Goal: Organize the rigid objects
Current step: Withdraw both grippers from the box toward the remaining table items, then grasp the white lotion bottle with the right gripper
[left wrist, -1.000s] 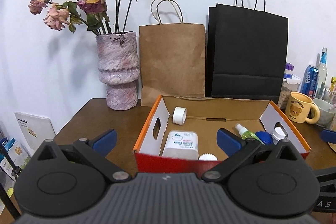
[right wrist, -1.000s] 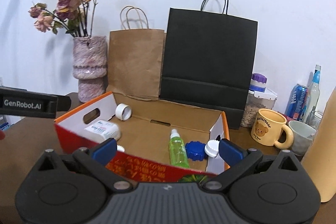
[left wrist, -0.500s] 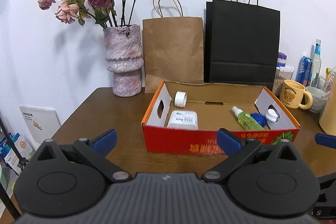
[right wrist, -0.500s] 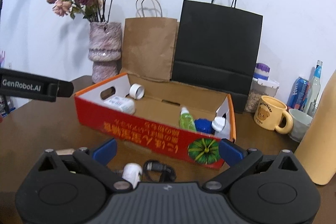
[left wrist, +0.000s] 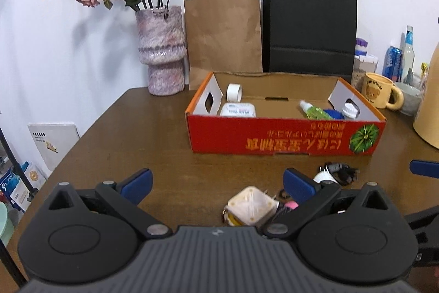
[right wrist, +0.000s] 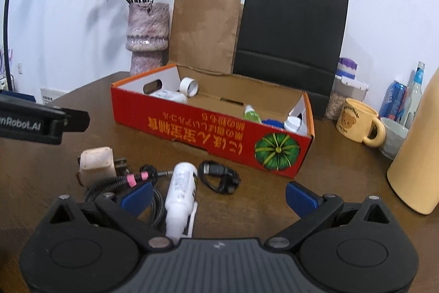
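Bottle between parted right jaws.

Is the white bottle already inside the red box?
No, the white bottle lies on the table, in front of the red box.

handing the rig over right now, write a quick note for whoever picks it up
Left tongs: open, empty, held above the table near the white cube charger.
Right tongs: open, empty, with the white bottle lying just in front.
Done: in the red box are a tape roll, a white container, a green spray bottle, a blue lid and a white cap.
Left: charger, white bottle, pink-banded cable and coiled black cable, all on the table in front of the box.
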### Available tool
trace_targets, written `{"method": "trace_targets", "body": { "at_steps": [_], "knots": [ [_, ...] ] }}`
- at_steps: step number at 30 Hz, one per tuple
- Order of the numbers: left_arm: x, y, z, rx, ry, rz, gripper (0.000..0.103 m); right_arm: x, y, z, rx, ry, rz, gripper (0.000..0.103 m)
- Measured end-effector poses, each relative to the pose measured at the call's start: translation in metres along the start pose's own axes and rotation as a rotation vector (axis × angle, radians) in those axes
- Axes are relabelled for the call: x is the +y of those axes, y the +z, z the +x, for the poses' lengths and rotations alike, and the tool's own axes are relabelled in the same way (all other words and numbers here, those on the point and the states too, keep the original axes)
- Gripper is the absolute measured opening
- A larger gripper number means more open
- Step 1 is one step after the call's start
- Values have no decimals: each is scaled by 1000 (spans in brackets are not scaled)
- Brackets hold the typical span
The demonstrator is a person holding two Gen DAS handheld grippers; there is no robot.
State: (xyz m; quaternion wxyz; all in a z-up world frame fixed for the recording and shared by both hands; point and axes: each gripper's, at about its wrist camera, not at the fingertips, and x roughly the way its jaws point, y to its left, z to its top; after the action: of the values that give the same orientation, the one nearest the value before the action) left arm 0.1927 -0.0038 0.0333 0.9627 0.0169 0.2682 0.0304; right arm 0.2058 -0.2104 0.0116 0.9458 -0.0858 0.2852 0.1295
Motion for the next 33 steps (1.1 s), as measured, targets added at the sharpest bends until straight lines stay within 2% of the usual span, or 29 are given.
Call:
{"method": "trace_targets", "body": {
  "at_steps": [7,12,15,21,25,28,29,30,33],
  "knots": [
    [0,-10,8,19,-4,-1,103,-2,-7,11,19,-8,12,102],
    [2,-13,14,33,5,3,103,-3,-9,24,52,-17,20,92],
    [4,-14,13,35,4,-3,103,-4,-10,28,56,-3,30,90],
    [3,-15,13,37,2,0,103,-2,-8,36,63,33,32,78],
    [3,-15,14,41,4,0,103,1,-6,45,78,59,37,64],
    [4,-15,15,46,7,-2,103,2,-7,54,87,88,52,50],
    [4,-15,16,47,8,-3,103,1,-6,55,86,108,59,37],
    [4,-15,16,49,7,-3,103,1,-6,55,81,127,64,30],
    [5,-15,17,51,8,-6,103,4,-8,52,69,117,49,29]
  ]
}}
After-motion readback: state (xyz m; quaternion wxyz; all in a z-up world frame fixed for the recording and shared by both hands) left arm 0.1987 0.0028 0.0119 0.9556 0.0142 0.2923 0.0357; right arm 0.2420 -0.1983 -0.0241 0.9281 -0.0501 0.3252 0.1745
